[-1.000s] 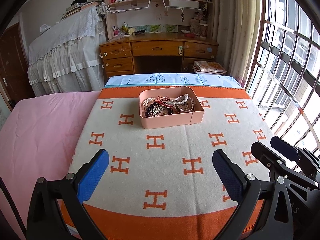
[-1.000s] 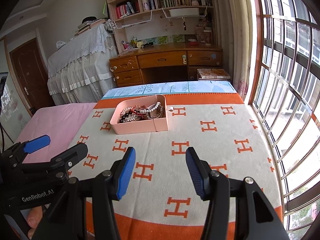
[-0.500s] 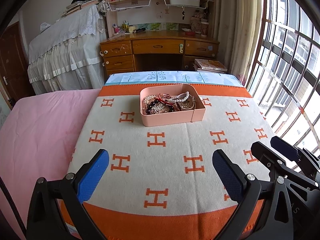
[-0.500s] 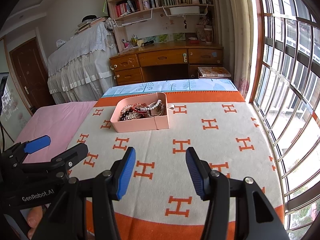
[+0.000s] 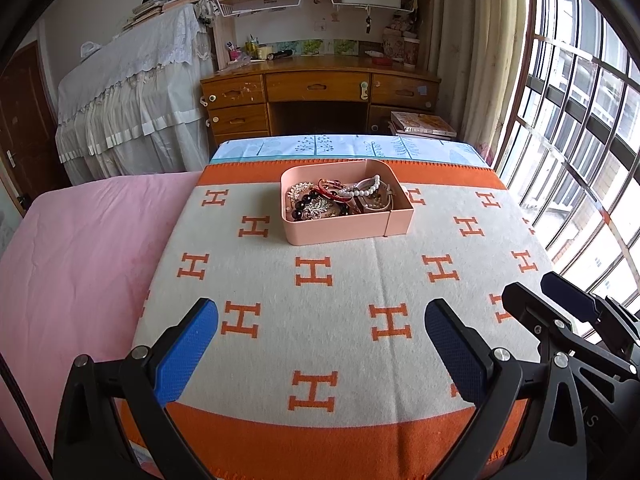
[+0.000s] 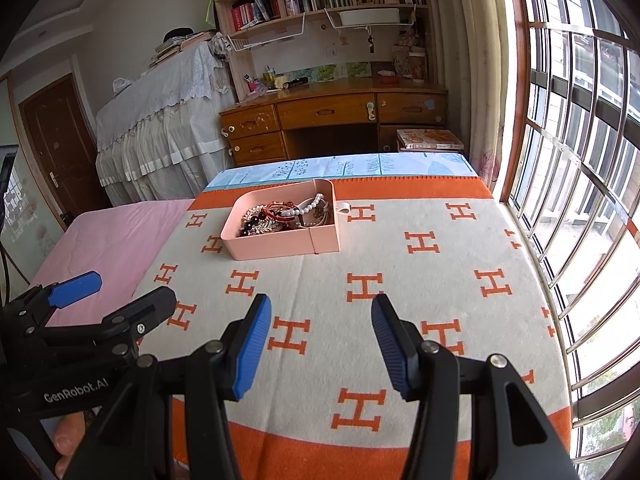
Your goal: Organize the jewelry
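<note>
Jewelry (image 5: 338,199) lies tangled in the pink tray (image 5: 348,232) well ahead of both grippers, left gripper (image 5: 320,344) and right gripper (image 6: 320,344), jaws spread and empty, neither clearly nearer.

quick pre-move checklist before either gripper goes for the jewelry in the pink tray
1. Left gripper open and empty: ok.
2. Right gripper open and empty: ok.
3. Pink tray flat on the blanket, ahead of both grippers: ok.
4. Blanket between grippers and tray bare: ok.
5. Jewelry lying as separate pieces: not ok, heaped together.
6. Pearl strand free of the heap: cannot tell.
</note>
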`<state>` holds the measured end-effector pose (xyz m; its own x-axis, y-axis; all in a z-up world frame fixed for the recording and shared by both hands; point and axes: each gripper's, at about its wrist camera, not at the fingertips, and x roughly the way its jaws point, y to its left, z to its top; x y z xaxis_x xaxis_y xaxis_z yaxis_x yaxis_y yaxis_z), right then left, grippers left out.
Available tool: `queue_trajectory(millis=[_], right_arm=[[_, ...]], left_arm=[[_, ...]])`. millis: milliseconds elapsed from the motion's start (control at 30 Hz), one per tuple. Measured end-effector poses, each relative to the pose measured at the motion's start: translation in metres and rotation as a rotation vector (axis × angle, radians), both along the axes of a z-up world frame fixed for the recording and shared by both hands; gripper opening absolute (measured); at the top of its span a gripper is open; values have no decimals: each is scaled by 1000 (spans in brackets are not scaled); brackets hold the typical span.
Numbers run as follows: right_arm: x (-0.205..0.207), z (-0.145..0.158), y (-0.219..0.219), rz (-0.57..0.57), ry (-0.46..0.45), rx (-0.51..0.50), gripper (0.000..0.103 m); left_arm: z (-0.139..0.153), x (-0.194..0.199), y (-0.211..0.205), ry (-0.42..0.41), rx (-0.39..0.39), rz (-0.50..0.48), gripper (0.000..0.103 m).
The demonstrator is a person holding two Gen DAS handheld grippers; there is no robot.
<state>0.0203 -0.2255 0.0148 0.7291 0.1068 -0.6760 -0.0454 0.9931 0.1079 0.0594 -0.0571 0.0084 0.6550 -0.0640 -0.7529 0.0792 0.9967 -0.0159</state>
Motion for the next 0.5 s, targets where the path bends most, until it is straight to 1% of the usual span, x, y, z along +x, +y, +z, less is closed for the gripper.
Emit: queue_trajectory(millis=[500], right_arm=[[0,-1,-1,0,4,4,53]], left_arm=[[-5,-1,-5,19,8,2,102]])
